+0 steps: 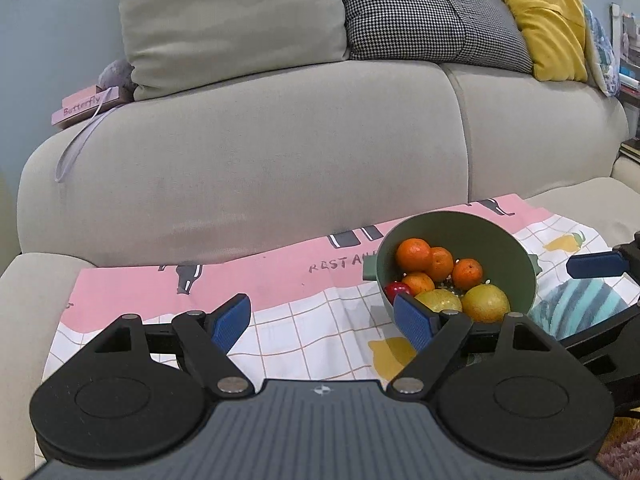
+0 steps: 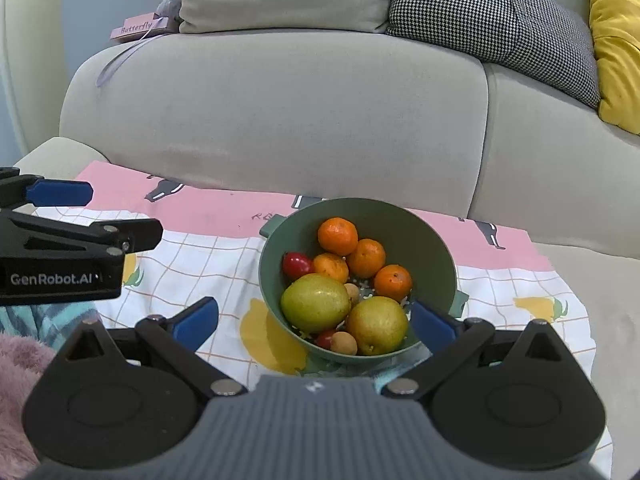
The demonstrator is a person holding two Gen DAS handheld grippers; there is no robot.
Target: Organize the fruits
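Note:
A green bowl [image 2: 424,236] [image 1: 472,232] sits on a patterned cloth [image 2: 208,256] [image 1: 312,312]. It holds several oranges [image 2: 338,236] [image 1: 414,254], two yellow-green pears [image 2: 316,302] [image 1: 486,303], small red fruits [image 2: 297,264] [image 1: 398,290] and small tan fruits [image 2: 345,343]. My right gripper [image 2: 314,326] is open just in front of the bowl, its fingers either side of the near rim. My left gripper [image 1: 324,322] is open over the cloth, left of the bowl, its right pad [image 1: 414,322] near the rim. Both hold nothing.
The cloth lies on a beige sofa seat, with the backrest [image 2: 280,120] close behind the bowl. Cushions in grey, houndstooth [image 2: 492,12] and yellow lean above. A pink box [image 2: 138,28] rests on the armrest. A pink fuzzy fabric [image 2: 20,364] and teal striped fabric [image 1: 576,308] lie near.

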